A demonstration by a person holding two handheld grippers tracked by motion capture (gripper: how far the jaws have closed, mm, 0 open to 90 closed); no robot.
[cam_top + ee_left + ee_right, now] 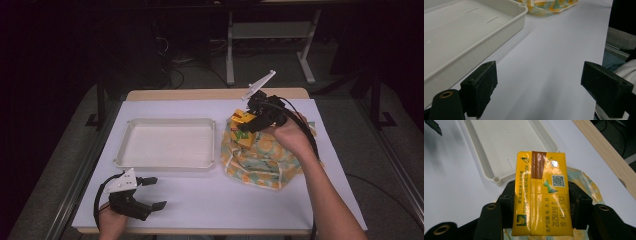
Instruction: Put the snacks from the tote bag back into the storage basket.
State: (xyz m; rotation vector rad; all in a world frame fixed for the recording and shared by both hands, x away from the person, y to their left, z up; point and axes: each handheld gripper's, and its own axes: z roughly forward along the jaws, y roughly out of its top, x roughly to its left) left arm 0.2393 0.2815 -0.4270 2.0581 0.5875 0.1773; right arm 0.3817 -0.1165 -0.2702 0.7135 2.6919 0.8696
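Note:
A yellow drink carton (541,195) with printed text and a QR code sits clamped between the black jaws of my right gripper (541,207), whose pads press its two sides. From above, the carton (243,120) hangs over a floral cloth bag (260,157) at the table's right, in my right gripper (250,122). A white tray (170,142) lies empty left of the bag. My left gripper (156,192) rests near the front left edge, open with nothing between its jaws. In the left gripper view only white tabletop lies between the pads (480,88).
A white sheet (210,195) covers the table; its wooden far edge (200,94) shows behind. The tray's corner (521,10) and the bag (549,5) lie ahead of the left gripper. Dark floor, cables and a metal stand sit beyond the table.

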